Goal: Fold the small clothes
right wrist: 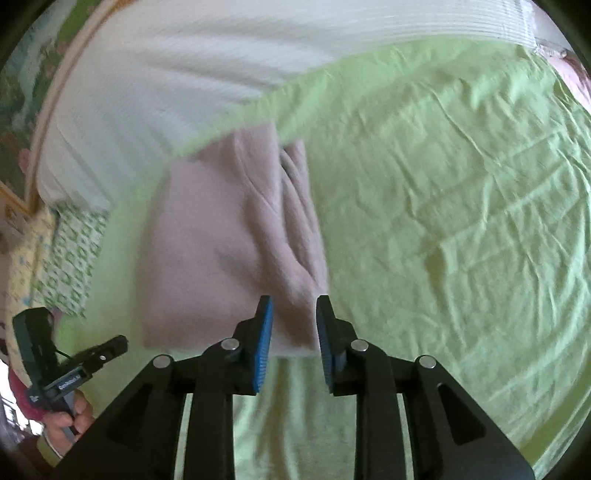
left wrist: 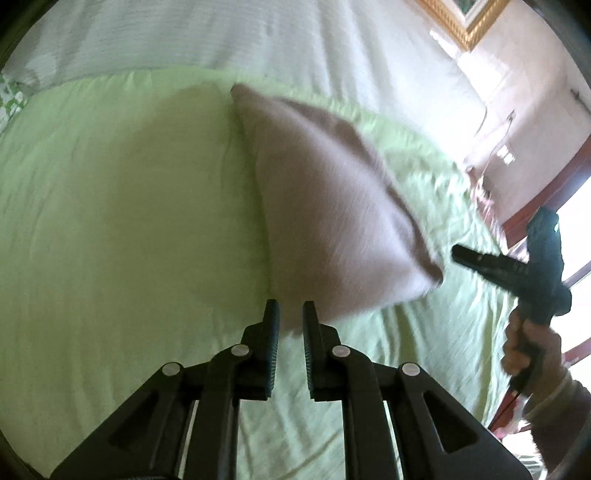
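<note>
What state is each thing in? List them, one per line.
Pink cloth: folded, lying flat on the sheet, not gripped.
Left gripper: open by a narrow gap, empty, near the cloth's corner.
Right gripper: open, nothing pinched, over the cloth's near edge.
Green sheet: spread out, wrinkled.
White blanket: lying beyond the sheet.

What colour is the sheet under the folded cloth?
Light green sheet, clearest in the right wrist view.
</note>
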Demonstrator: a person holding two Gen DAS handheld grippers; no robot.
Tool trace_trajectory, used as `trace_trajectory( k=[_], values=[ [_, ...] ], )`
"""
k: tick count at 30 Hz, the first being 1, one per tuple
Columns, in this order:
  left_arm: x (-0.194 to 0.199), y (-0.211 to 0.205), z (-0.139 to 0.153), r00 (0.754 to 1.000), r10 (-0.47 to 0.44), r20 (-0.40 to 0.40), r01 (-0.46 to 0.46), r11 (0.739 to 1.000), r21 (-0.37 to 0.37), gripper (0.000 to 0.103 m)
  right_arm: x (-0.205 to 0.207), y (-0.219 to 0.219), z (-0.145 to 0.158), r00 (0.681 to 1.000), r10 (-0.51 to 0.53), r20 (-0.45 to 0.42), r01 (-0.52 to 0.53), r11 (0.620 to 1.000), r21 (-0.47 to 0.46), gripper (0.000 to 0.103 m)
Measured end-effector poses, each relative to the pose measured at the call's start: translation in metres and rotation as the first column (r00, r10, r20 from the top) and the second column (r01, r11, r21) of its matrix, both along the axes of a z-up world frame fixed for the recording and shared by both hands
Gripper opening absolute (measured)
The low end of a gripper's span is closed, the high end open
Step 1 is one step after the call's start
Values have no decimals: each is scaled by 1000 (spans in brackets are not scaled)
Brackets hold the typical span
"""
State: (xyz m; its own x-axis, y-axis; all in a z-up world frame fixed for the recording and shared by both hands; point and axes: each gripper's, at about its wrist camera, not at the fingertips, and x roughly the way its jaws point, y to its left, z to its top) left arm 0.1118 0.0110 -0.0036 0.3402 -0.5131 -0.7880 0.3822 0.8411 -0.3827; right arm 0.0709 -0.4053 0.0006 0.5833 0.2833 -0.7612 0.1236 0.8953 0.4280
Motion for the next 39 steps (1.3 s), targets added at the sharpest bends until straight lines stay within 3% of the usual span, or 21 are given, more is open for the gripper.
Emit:
trace_trajectory(
  k=[6, 10, 17, 21, 26, 28, 29, 31, 32, 33, 34, 39],
  values=[
    [34, -31, 20, 999, 7, 54, -4, 998, -55, 13, 44, 22, 12, 998, 38, 53, -39, 999, 21, 25],
    [48, -53, 19, 998, -18, 58, 22, 997, -75, 12, 72, 34, 9, 996, 68, 61, -69, 998, 14, 25],
    [61, -58, -30, 998, -14, -58, 11, 999, -51, 11, 96, 38, -17, 997, 78, -15, -78, 997, -17, 25],
    [48, -60, -54, 998, -6, -70, 4, 1000, -30, 10, 88, 38, -44, 995, 81, -52, -83, 995, -51, 21],
    [46, -61, -51, 998, -15, -67, 14, 1000, -18, 9, 83, 35, -46, 997, 65, -33, -66, 997, -40, 20],
    [47, -62, -41, 998, -23, -64, 22, 1000, -22, 13, 84, 36, -39, 997, 70, -27, -71, 997, -39, 22],
    [47, -58, -34, 998, -18, -62, 15, 999, -40, 20, 83, 36, -33, 997, 74, -14, -74, 997, -36, 23],
    [49, -50, -20, 999, 18, -42, -20, 998, -59, 50, 82, 34, -21, 998, 67, 10, -66, 996, -54, 27],
    [51, -43, -14, 998, 50, -27, -52, 997, -53, 72, 83, 32, -14, 998, 56, 23, -54, 996, -75, 37],
    [55, -37, -9, 996, 85, -18, -86, 995, -55, 75, 83, 29, -11, 998, 48, 32, -45, 995, -84, 53],
    [59, -34, -8, 995, 98, -19, -99, 993, -59, 75, 85, 26, -8, 998, 35, 44, -31, 996, -87, 59],
    [88, -19, -19, 982, 167, -91, -170, 985, -35, 75, 104, 15, -8, 999, 9, 42, -5, 997, -77, 63]
  ],
)
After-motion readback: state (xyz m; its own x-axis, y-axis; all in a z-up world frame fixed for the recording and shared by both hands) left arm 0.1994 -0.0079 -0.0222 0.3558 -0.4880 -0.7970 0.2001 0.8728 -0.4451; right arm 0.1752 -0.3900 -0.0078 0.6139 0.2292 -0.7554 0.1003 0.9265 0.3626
